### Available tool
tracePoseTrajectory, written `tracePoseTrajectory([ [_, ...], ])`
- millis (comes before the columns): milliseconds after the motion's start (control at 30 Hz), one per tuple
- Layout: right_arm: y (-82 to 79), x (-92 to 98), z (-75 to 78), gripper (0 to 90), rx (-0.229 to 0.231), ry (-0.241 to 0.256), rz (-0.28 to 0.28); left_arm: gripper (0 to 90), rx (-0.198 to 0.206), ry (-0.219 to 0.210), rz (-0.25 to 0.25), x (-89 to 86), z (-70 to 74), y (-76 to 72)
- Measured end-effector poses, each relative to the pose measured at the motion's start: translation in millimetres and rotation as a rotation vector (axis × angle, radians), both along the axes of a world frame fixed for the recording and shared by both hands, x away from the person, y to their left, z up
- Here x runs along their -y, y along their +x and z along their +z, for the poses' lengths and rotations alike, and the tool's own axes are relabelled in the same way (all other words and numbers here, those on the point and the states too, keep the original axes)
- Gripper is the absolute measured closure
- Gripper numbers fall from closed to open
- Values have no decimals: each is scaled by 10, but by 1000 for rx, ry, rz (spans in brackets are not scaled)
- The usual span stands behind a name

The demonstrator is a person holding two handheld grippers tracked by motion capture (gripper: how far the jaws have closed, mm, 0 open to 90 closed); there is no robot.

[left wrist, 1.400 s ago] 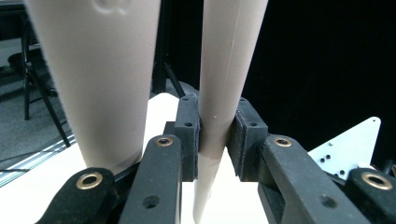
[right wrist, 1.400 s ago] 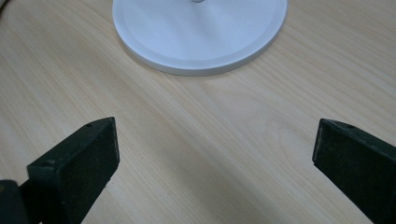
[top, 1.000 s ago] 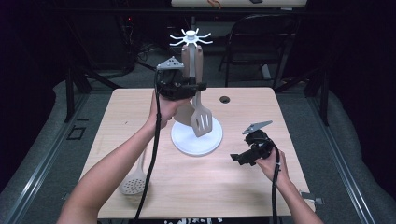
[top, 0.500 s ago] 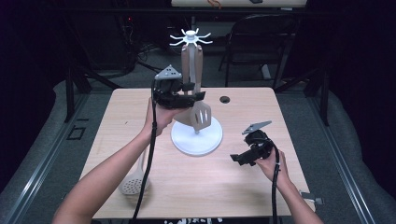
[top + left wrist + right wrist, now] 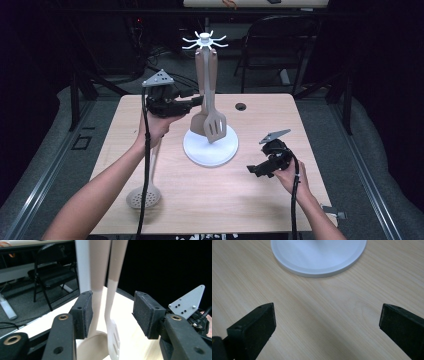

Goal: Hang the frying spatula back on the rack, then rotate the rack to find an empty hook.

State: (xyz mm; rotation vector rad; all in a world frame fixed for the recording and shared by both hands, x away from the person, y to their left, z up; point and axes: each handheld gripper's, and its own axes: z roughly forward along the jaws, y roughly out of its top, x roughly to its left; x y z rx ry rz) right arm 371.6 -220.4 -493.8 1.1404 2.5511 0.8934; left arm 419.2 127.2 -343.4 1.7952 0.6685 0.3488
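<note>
On the counter [image 5: 200, 200] stands a white utensil stand [image 5: 210, 146] with a round base and a hook crown at the top. Two beige utensils hang from it, long axes vertical, handles up and heads down near the base: a slotted spatula [image 5: 216, 125] and, just beside it on the left, a solid spoon [image 5: 199, 126].

The left gripper [image 5: 196, 102] is raised beside the stand at handle height. Its fingers [image 5: 83, 313] are spread apart, and in the left gripper view both handles pass between them; the spoon handle lies against or just beside the left pad, and I cannot tell whether they touch.

The right gripper [image 5: 253, 170] sits low over the counter, well right of the base, its fingers [image 5: 253, 331] released wide with only bare wood between them.

A skimmer [image 5: 143, 196] lies flat near the front left, its perforated head toward the person.
</note>
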Motion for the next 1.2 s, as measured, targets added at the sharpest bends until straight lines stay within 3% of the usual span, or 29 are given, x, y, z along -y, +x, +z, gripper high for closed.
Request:
tracePoseTrajectory([
  [200,8,-6,-11,5,0,-8,2,595,18,-2,7,-113,69,-1],
  [400,13,-15,-10,7,4,-14,8,757,37,7,14,-178,163,18],
  [600,8,-19,-14,7,-8,-6,11,880,65,-18,32,-237,312,43],
  [1200,-1,-3,-26,9,1,-23,13,900,151,-16,36,-161,708,117],
])
